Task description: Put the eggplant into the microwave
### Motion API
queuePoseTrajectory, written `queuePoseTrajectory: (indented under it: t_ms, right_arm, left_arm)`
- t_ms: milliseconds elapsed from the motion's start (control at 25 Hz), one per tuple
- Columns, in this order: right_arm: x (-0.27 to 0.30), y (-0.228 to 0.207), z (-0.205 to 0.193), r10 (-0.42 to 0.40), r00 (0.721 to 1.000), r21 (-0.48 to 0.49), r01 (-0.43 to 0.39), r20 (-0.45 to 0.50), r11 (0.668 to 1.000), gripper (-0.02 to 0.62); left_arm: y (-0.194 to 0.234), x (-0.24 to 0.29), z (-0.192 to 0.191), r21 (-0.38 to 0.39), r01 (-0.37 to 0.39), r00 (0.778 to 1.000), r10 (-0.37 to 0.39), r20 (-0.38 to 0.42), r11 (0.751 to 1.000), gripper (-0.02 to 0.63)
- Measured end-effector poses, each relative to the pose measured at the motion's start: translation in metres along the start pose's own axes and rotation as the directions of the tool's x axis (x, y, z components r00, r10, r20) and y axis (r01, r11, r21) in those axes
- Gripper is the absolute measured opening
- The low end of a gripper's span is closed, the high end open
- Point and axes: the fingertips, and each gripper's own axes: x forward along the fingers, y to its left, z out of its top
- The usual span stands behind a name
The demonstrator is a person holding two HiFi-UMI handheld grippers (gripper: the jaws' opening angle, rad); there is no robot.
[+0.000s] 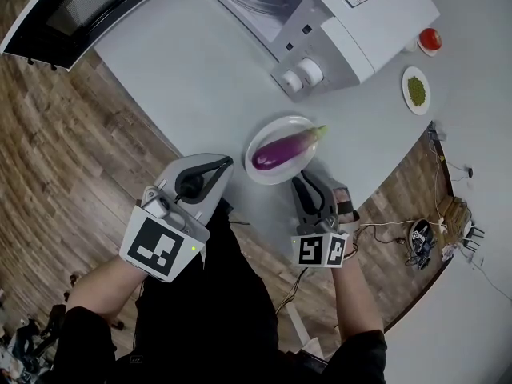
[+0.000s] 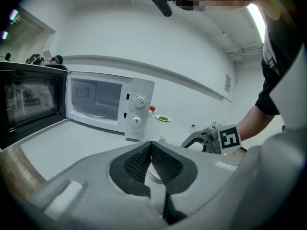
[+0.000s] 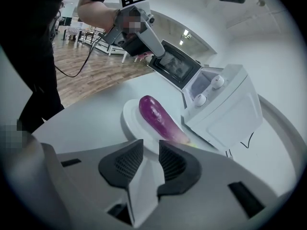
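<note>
A purple eggplant [image 1: 282, 149] [image 3: 158, 119] lies on a white plate [image 1: 276, 129] [image 3: 130, 121] on the white table, in front of the white microwave [image 1: 336, 22] [image 2: 100, 107] [image 3: 225, 109]. The microwave's dark door [image 1: 80, 6] [image 2: 29, 104] stands swung open. My right gripper [image 1: 302, 184] [image 3: 150, 150] sits just short of the plate's near edge, open, with nothing between its pads. My left gripper [image 1: 220, 166] [image 2: 151, 147] hovers left of the plate, its pads meeting at the tips and empty.
A small dish of green bits [image 1: 416, 90] and a red round thing [image 1: 430, 38] stand to the right of the microwave. The table's edge runs diagonally just behind my grippers, over the wooden floor [image 1: 64, 158]. Cables [image 1: 416, 234] lie on the floor at the right.
</note>
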Motion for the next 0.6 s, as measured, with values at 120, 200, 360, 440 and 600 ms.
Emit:
queuePoseTrajectory:
  t_ms: [120, 200, 360, 440, 600]
  right_arm:
    - [0.0, 0.001, -0.001, 0.005, 1.0, -0.029, -0.005, 0.003, 1.0, 0.109]
    - [0.0, 0.003, -0.001, 0.013, 1.0, -0.058, -0.012, 0.006, 0.998, 0.109]
    - [0.001, 0.006, -0.003, 0.018, 1.0, -0.115, -0.017, 0.006, 0.993, 0.109]
    - [0.003, 0.008, -0.005, 0.019, 1.0, -0.146, -0.018, 0.002, 0.989, 0.109]
    - [0.006, 0.008, -0.006, 0.014, 1.0, -0.186, -0.014, -0.005, 0.982, 0.109]
  left_arm:
    - [-0.002, 0.002, -0.001, 0.002, 0.001, 1.0, -0.001, -0.003, 1.0, 0.008]
    - [-0.005, 0.003, -0.001, 0.003, 0.005, 1.0, -0.005, -0.007, 1.0, 0.008]
    - [-0.009, 0.005, -0.002, 0.009, 0.013, 1.0, -0.013, -0.013, 1.0, 0.008]
    - [-0.01, 0.005, -0.003, 0.009, 0.013, 1.0, -0.013, -0.013, 1.0, 0.008]
    - [-0.013, 0.004, -0.004, 0.014, 0.012, 1.0, -0.012, -0.016, 1.0, 0.008]
